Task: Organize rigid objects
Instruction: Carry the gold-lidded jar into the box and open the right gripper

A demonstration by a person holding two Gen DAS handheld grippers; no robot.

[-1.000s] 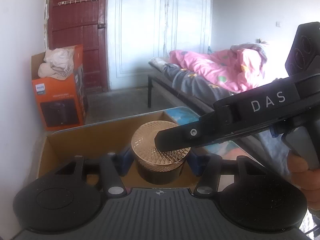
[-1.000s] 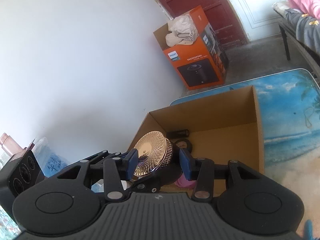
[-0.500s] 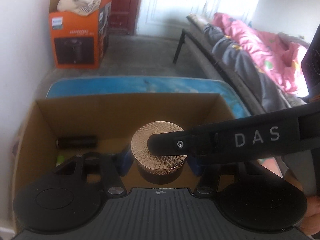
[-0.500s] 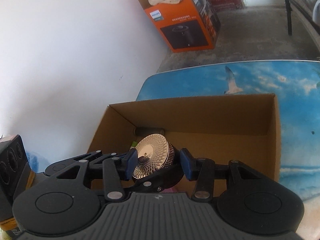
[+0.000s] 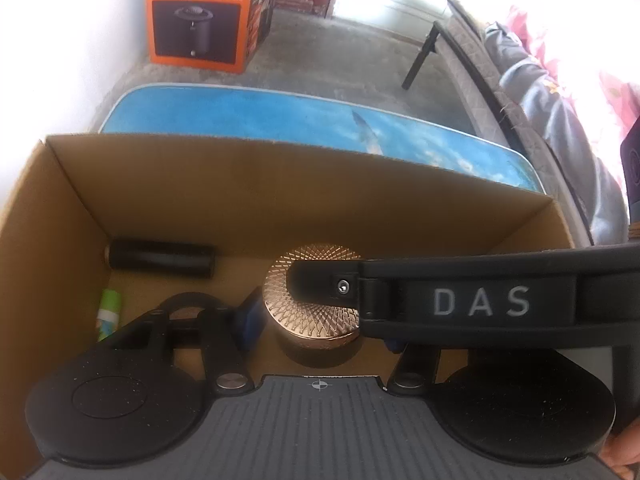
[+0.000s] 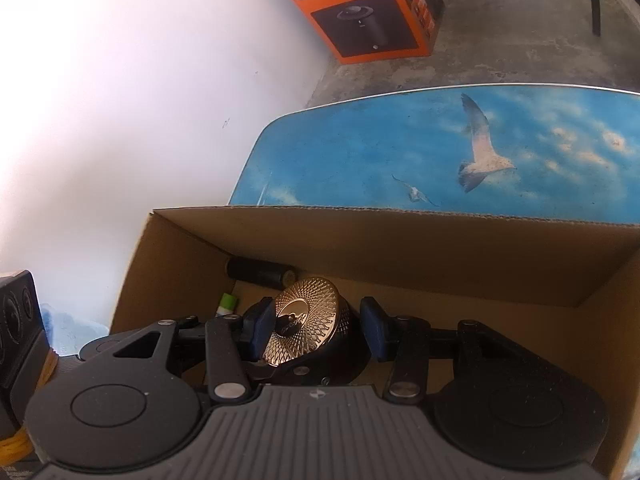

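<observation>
Since the earlier frame we have lowered the gold-lidded jar (image 5: 312,308) down into the cardboard box (image 5: 280,184) on the worktop (image 6: 360,152). Our left tool (image 5: 320,320) and right tool (image 6: 312,330) both clench it, near a black cylinder (image 5: 160,259).

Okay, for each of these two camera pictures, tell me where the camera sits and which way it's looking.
Left wrist: on the left claw, looking steeply down into the cardboard box; its blue pads flank the gold-lidded jar; the other claw's arm crosses the lid.
Right wrist: on the right claw, aimed down into the box; its pads sit beside the jar.
Shared: jar, box, black tube, blue table, orange carton.
</observation>
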